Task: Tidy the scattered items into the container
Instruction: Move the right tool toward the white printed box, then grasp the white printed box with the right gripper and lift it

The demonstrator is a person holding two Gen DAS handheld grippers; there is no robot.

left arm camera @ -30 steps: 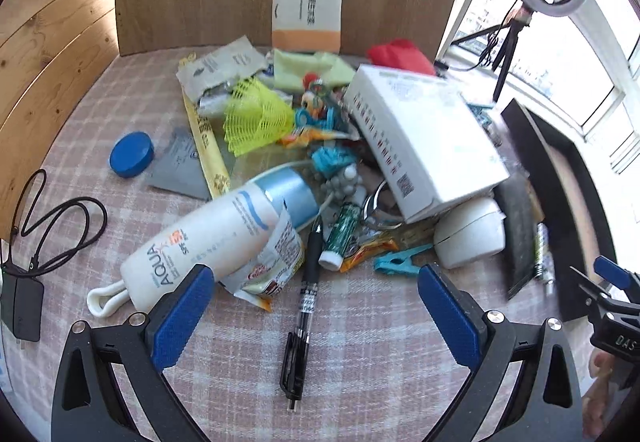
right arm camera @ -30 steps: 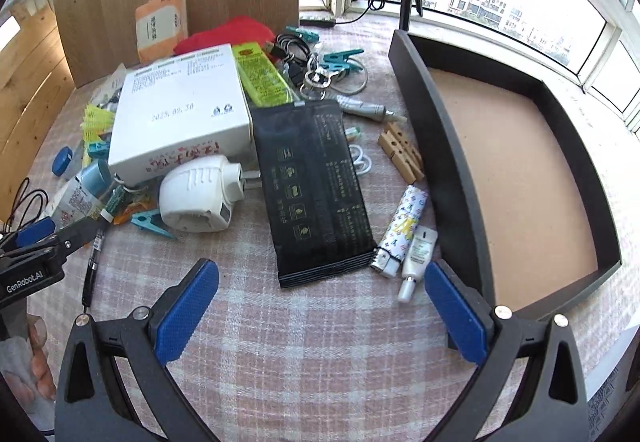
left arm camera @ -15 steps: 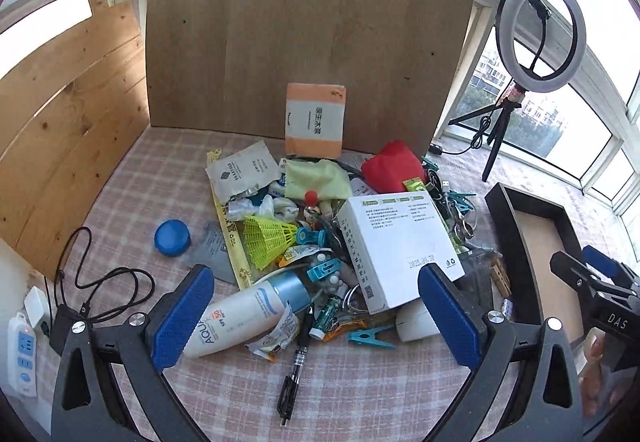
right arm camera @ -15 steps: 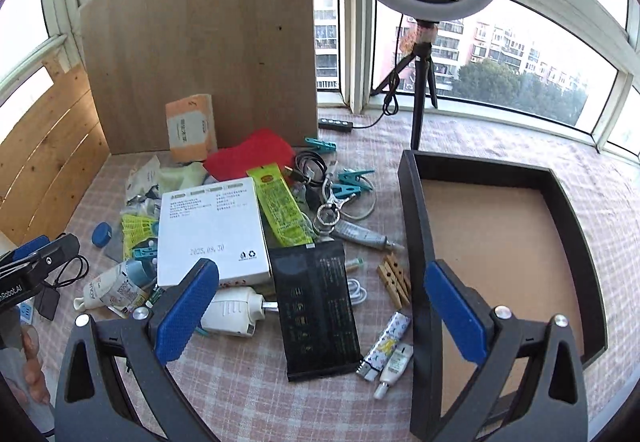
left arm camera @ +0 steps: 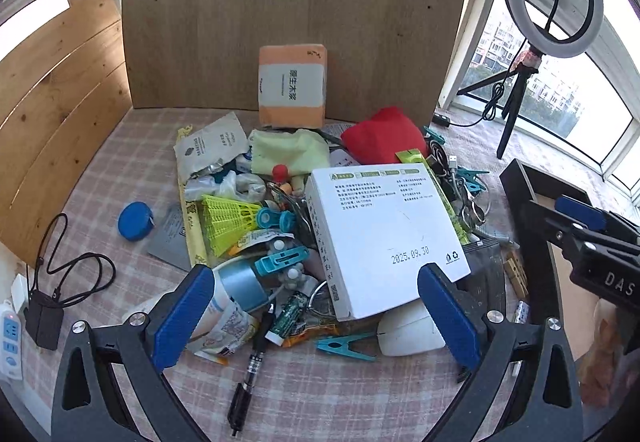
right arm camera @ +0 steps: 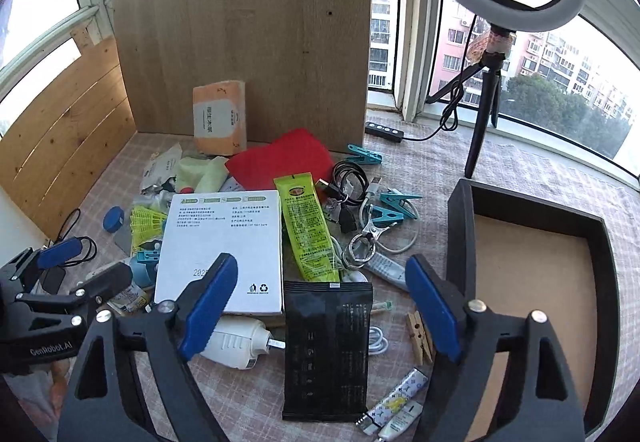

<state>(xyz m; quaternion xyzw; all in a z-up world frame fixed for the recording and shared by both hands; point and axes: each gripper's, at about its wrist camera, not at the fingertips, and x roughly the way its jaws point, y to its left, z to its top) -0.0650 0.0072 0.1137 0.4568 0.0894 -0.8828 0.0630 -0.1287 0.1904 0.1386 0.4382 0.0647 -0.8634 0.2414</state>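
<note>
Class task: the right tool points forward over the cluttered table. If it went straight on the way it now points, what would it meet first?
Most likely the black pouch, which lies flat between the open fingers of the right tool, ahead of the green sachet. Depth is hard to judge in a fisheye view, so this is a best guess.

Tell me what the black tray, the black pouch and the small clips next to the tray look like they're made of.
Black tray: matte black walls and a tan floor that looks like fibreboard.
Black pouch: glossy plastic or foil film, judging by its wrinkles and sheen.
Small clips: pale, unpainted clothespins that appear wooden.
</note>
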